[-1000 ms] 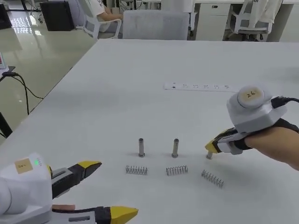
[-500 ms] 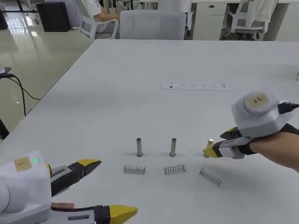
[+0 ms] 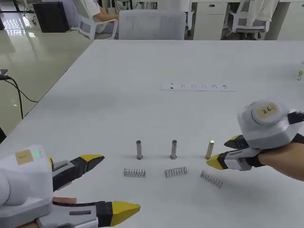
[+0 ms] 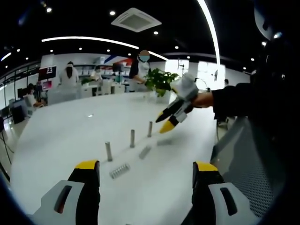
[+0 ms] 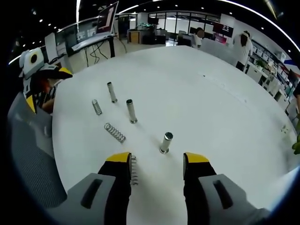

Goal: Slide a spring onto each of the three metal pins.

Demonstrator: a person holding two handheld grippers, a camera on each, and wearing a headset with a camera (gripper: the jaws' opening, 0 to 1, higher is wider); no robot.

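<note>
Three metal pins stand upright in a row on the white table: left pin (image 3: pixel 139 149), middle pin (image 3: pixel 174 149), right pin (image 3: pixel 210 149). A spring lies in front of each: left spring (image 3: pixel 134 173), middle spring (image 3: pixel 175 172), right spring (image 3: pixel 211 179). My right gripper (image 3: pixel 222 151) is open just right of the right pin, touching nothing. In the right gripper view that pin (image 5: pixel 165 142) stands ahead between the jaws, and the right spring (image 5: pixel 133 169) lies by the left jaw. My left gripper (image 3: pixel 114 183) is open and empty at the near left.
A white power strip (image 3: pixel 197 87) lies farther back on the table. Chairs (image 3: pixel 152 24) and a seated person stand beyond the far edge. The table's left edge (image 3: pixel 52 95) drops to the floor, where a cable runs.
My right gripper has drawn back to the right from the right pin, and its jaws stand wider apart. The pin now stands in full view. The left gripper has barely moved.
</note>
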